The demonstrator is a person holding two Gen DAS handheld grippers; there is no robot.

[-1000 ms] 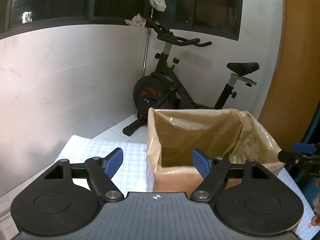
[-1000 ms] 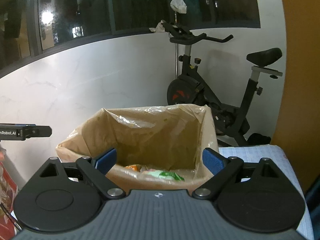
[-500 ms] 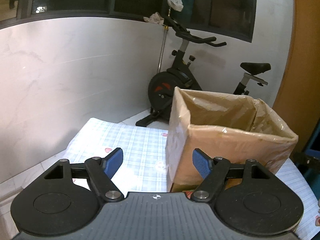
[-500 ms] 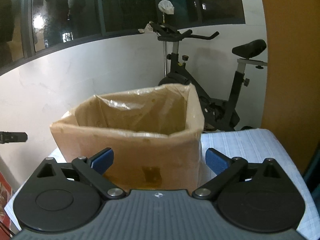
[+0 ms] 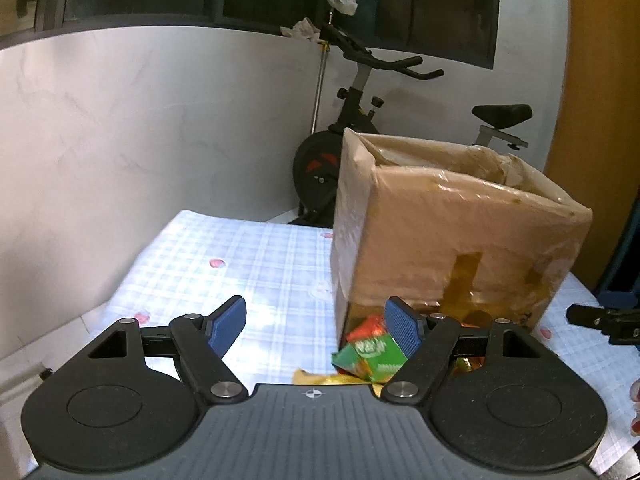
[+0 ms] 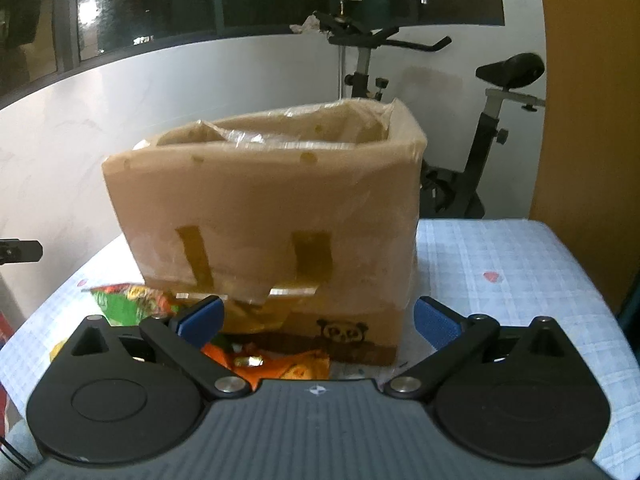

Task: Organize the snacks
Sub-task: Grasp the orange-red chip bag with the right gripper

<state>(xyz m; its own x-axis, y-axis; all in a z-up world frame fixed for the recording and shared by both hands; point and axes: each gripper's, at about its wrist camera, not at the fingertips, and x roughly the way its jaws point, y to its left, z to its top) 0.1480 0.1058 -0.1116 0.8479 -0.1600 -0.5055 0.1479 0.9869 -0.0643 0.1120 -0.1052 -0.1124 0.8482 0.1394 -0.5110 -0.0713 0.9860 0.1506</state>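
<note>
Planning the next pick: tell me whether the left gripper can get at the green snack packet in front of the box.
Probably yes. The left gripper is open and empty, and the green snack packet lies on the tablecloth just ahead by its right finger. The cardboard box stands behind the packet, not over it; nothing blocks the way.

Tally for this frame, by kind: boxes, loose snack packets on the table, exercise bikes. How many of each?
cardboard box: 1
exercise bike: 1
snack packets: at least 3 (green packet, orange packet, yellow packet); the pile is partly hidden
Total: at least 5
</note>
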